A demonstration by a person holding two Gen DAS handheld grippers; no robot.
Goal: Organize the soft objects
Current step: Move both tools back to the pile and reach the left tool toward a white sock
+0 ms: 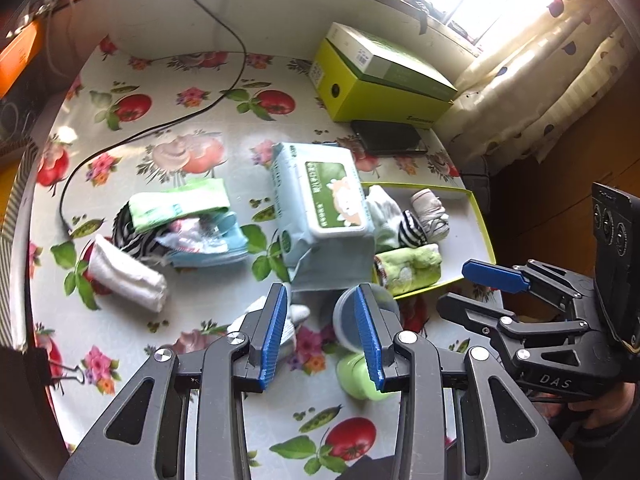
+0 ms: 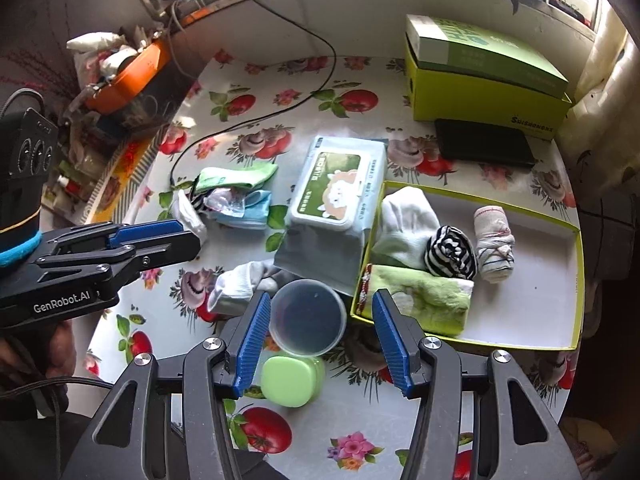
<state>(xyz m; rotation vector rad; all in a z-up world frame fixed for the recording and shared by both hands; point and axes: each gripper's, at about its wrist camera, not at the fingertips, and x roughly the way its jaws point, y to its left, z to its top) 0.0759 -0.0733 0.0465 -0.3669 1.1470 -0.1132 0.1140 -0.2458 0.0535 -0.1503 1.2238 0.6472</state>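
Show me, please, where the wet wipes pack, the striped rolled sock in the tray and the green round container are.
wet wipes pack [image 2: 338, 194], right wrist view, on its hard lid.
striped rolled sock [image 2: 451, 256], right wrist view, on the roll's middle.
green round container [image 2: 290, 380], right wrist view, on its top face.

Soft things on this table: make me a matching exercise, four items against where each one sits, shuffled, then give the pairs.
Items:
1. striped roll
2. white rolled towel
3. wipes pack
4. clear round lid

Places:
A. left of the tray, partly leaning on its edge
B. inside the tray
C. between the right gripper's fingers
D. left end of the loose pile

Pairs: 1-B, 2-D, 3-A, 4-C
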